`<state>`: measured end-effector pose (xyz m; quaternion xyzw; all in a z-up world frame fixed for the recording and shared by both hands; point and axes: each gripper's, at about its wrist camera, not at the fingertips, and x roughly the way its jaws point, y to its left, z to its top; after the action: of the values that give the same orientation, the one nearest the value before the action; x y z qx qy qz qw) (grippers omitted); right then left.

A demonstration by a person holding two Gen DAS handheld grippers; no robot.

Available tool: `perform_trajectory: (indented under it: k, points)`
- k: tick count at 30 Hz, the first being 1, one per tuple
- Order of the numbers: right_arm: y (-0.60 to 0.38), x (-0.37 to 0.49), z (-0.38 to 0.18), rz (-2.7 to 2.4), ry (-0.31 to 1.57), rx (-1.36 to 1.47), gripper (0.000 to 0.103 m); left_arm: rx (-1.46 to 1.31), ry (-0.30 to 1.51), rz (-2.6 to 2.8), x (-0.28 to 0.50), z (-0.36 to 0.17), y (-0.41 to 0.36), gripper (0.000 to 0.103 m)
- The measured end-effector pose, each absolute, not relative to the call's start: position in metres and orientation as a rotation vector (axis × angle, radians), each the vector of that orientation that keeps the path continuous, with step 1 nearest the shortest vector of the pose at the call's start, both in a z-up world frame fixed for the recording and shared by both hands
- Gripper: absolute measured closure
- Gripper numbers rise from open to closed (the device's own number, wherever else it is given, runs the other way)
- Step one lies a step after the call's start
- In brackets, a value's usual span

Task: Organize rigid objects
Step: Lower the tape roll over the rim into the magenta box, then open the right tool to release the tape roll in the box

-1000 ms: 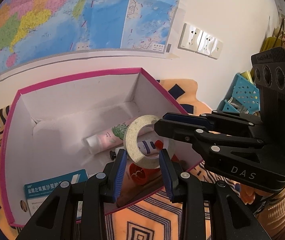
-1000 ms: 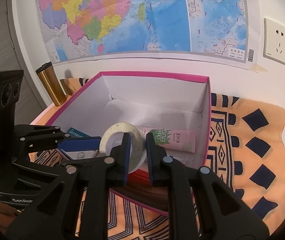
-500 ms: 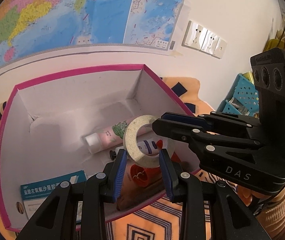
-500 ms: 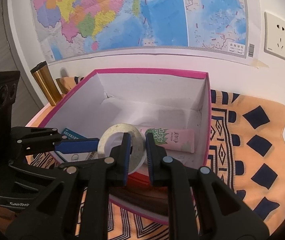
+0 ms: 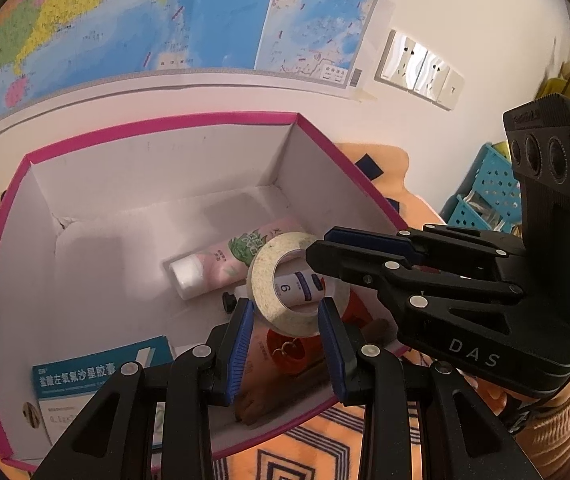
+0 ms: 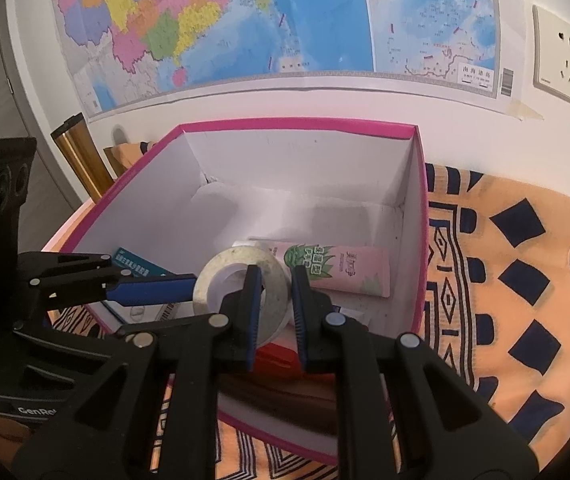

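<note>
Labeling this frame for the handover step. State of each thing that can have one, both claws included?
tape roll: upright, held above the box, gripped by both claws
left claw: shut on the tape roll's outer sides
right claw: shut on the tape roll's ring wall, one finger through the hole
pink box: open, no lid on, holding several items
pink tube: lying flat in the box, cap on
teal medicine carton: closed, lying in the box
</note>
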<state>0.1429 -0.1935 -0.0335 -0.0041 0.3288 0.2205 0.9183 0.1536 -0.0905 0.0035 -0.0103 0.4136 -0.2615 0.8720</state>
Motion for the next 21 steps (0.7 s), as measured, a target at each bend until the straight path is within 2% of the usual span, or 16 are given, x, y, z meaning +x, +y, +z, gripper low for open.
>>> perform_trajectory:
  k: [10, 14, 15, 17, 19, 21]
  points:
    - [-0.188, 0.144, -0.038, 0.421, 0.695, -0.041, 0.086, 0.016, 0.845, -0.508, 0.15, 0.002, -0.091, 0.067]
    - [-0.189, 0.137, -0.038, 0.413, 0.687, -0.046, 0.085, 0.027, 0.775, -0.463, 0.13, 0.01, -0.084, 0.045]
    - [-0.189, 0.134, -0.037, 0.409, 0.683, -0.046, 0.08, 0.031, 0.753, -0.452, 0.125, 0.013, -0.08, 0.037]
    - [-0.191, 0.124, -0.035, 0.406, 0.66, -0.044, 0.063, 0.041, 0.717, -0.43, 0.113, 0.019, -0.075, 0.024]
    - [-0.191, 0.108, -0.033, 0.402, 0.623, -0.049, 0.053, 0.049, 0.657, -0.394, 0.098, 0.026, -0.067, 0.016]
    - [-0.189, 0.094, -0.031, 0.4, 0.592, -0.059, 0.043, 0.049, 0.624, -0.363, 0.085, 0.031, -0.059, 0.001]
